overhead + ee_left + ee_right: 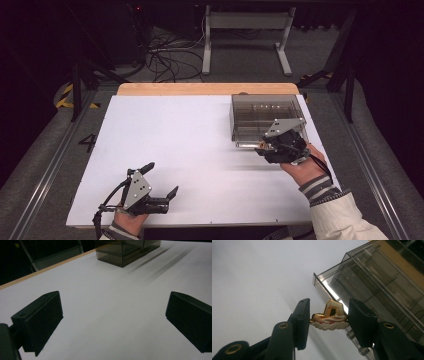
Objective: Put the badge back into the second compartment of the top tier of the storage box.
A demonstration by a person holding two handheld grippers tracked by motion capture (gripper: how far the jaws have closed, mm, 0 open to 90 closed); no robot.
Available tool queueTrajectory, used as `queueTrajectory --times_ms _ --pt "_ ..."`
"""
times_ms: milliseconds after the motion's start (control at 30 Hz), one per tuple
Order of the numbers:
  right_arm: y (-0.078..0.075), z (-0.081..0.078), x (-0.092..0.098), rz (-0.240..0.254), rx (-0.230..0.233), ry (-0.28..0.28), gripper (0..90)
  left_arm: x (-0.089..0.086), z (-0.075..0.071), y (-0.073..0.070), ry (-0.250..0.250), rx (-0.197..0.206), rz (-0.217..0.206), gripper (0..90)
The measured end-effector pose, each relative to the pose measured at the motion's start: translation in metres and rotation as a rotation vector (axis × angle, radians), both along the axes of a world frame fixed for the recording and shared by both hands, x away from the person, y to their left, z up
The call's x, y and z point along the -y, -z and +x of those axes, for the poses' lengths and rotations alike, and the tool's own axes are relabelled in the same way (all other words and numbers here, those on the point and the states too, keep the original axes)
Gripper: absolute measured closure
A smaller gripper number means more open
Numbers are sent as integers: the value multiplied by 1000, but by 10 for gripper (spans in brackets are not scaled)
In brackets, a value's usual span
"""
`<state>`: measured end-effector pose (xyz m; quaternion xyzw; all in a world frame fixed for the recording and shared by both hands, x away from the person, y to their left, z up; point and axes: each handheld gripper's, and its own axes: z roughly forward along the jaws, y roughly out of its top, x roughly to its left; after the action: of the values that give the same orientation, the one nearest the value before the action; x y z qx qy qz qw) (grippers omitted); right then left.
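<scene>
**Right gripper holding a gold ornament at the front of the smoked plastic box**

The right gripper (328,315) is partly closed, its two pads clamped on a small gold ornament (331,315) with a cream, rope-like base. The ornament's long axis runs across the gap from pad to pad; its gold top points up toward the box.

The smoked plastic box (265,116) stands at the far right of the white table (175,150). In the high view the right gripper (274,146) sits just beside the box's near edge, and the box lies directly ahead of the jaws. The right hand is by far the nearer to the box.

In the right gripper view, the box front edge and inner dividers lie close behind the ornament; these are likely the parts to clear.

The left gripper (161,181) hovers at the near left, well apart, jaws wide open and empty.
</scene>
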<state>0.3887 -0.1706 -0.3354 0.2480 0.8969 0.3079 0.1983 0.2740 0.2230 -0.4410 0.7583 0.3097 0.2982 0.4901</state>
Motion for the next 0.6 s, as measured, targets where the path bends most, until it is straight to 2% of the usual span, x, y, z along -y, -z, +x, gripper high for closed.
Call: queueTrajectory --times_ms 600 --pt "0 19 10 28 -3 67 534 0 0 0 1 1 1 16"
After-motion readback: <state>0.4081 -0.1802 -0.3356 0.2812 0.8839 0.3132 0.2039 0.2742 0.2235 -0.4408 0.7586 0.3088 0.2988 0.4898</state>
